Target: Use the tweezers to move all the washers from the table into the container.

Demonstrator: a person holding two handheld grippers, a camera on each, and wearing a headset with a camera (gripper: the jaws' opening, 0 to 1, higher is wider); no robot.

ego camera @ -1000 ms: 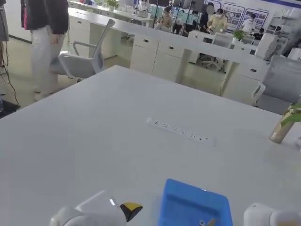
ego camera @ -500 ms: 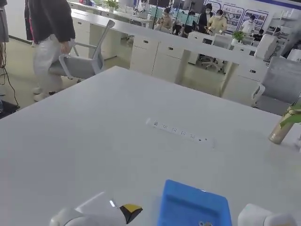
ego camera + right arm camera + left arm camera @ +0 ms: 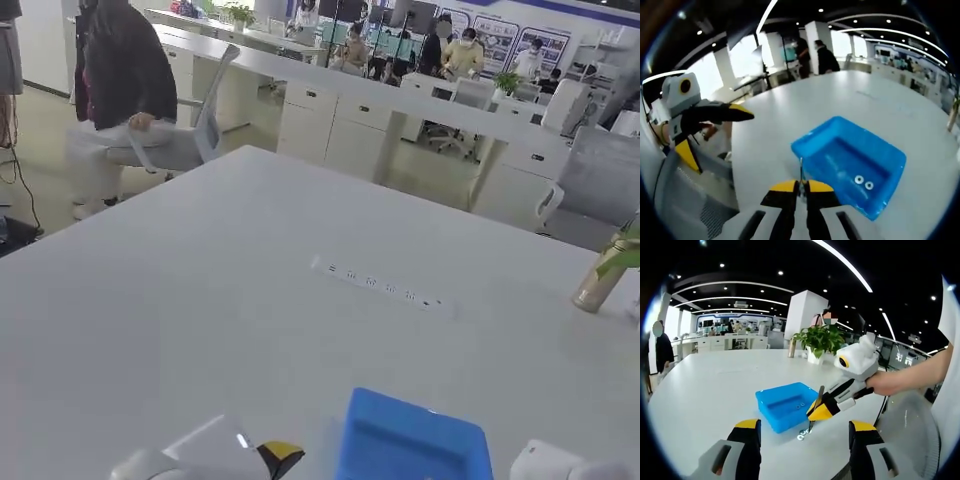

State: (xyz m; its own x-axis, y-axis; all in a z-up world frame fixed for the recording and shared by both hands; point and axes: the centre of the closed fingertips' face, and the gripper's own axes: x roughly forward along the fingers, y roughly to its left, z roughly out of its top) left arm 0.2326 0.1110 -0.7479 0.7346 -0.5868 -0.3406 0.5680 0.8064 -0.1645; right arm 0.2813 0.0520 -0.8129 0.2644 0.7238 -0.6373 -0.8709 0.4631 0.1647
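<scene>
The blue container [image 3: 782, 402] stands on the white table [image 3: 250, 300], and two washers [image 3: 863, 182] lie on its floor. A few more washers [image 3: 802, 435] sit on the table just in front of the container. My right gripper [image 3: 801, 186] is shut on thin tweezers [image 3: 800, 170]. In the left gripper view the right gripper [image 3: 815, 412] comes in from the right, with the tweezers' tip down at those loose washers. My left gripper [image 3: 805, 440] is open, holds nothing, and stays a short way back from the container [image 3: 415, 440].
A power strip [image 3: 380, 280] is set into the table's middle. A bottle with a plant [image 3: 605, 270] stands at the far right edge. Someone sits at a chair [image 3: 170, 140] beyond the table's far left corner. Desks and people fill the background.
The tweezers' tip that showed over the container's near edge in the head view has dropped out of that view. In the background the person has moved right and sat down on the chair.
</scene>
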